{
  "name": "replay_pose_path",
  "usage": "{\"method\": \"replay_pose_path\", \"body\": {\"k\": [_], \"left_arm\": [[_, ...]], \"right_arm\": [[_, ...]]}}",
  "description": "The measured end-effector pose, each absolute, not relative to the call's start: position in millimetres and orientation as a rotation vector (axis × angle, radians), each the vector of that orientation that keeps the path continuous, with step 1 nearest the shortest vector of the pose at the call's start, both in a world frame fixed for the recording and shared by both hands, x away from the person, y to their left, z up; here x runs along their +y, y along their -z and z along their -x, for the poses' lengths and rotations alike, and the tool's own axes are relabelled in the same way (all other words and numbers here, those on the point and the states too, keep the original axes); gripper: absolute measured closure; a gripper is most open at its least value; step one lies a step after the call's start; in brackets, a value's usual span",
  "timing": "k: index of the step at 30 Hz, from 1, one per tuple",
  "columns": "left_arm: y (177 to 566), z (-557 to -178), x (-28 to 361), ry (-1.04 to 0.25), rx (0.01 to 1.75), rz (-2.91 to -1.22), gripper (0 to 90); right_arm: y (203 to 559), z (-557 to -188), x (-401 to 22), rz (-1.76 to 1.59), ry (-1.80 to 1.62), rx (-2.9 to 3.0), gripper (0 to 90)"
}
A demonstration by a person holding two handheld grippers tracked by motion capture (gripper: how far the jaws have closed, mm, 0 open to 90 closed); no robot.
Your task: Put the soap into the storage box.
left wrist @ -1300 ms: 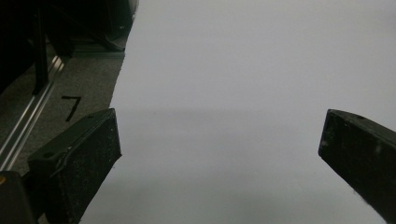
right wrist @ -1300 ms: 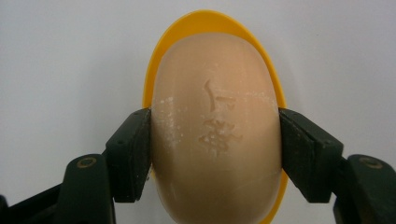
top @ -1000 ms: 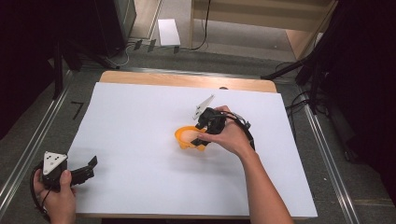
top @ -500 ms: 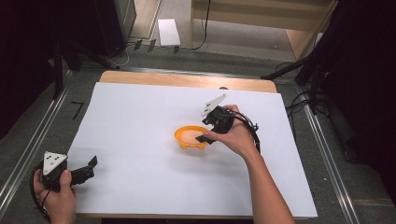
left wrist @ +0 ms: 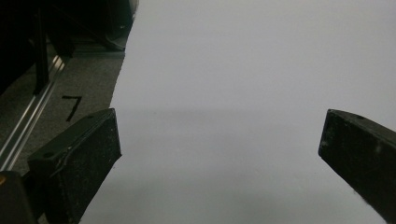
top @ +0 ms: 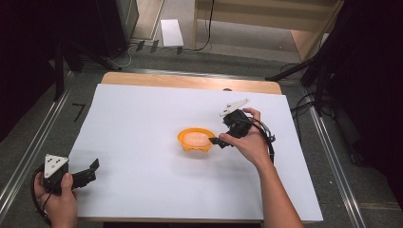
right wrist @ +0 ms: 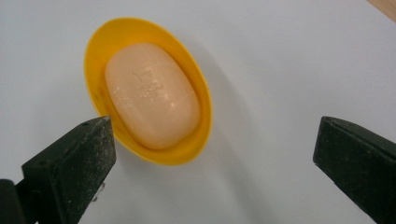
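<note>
A yellow oval soap dish [top: 195,140] rests on the white sheet near the table's middle, with a pale peach bar of soap [top: 196,138] lying in it. In the right gripper view the dish [right wrist: 95,51] and the soap [right wrist: 152,95] lie just beyond the jaws. My right gripper [top: 219,138] hovers at the dish's right side, its jaws opening wide with nothing between them. My left gripper [top: 90,172] rests low at the table's front left corner, open and empty [left wrist: 219,144].
White paper [top: 142,109] covers most of the wooden table [top: 190,81]. Metal rails [top: 28,156] run along both sides. The left edge of the paper and dark floor show beside my left gripper [left wrist: 79,70].
My right gripper let go of the soap, opened its jaws and drew back to the right, away from the dish. The left hand kept still.
</note>
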State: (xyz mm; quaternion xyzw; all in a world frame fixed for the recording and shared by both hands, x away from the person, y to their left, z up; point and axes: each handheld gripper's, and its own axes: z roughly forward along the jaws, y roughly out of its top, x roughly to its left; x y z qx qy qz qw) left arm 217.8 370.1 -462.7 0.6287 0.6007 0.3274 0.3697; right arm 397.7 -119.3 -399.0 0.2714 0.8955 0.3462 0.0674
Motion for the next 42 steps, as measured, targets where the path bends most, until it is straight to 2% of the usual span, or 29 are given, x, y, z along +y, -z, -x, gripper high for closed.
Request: {"method": "replay_pose_path", "body": {"k": [19, 42], "left_arm": [[463, -218, 370, -0.840, 1.543, -1.613, 0.0], [463, -217, 370, -0.842, 1.543, -1.611, 0.0]], "right_arm": [[418, -379, -178, -1.070, -1.094, 2.505, 0.5], [442, -339, -222, -1.198, -1.134, 2.349, 3.7]]}}
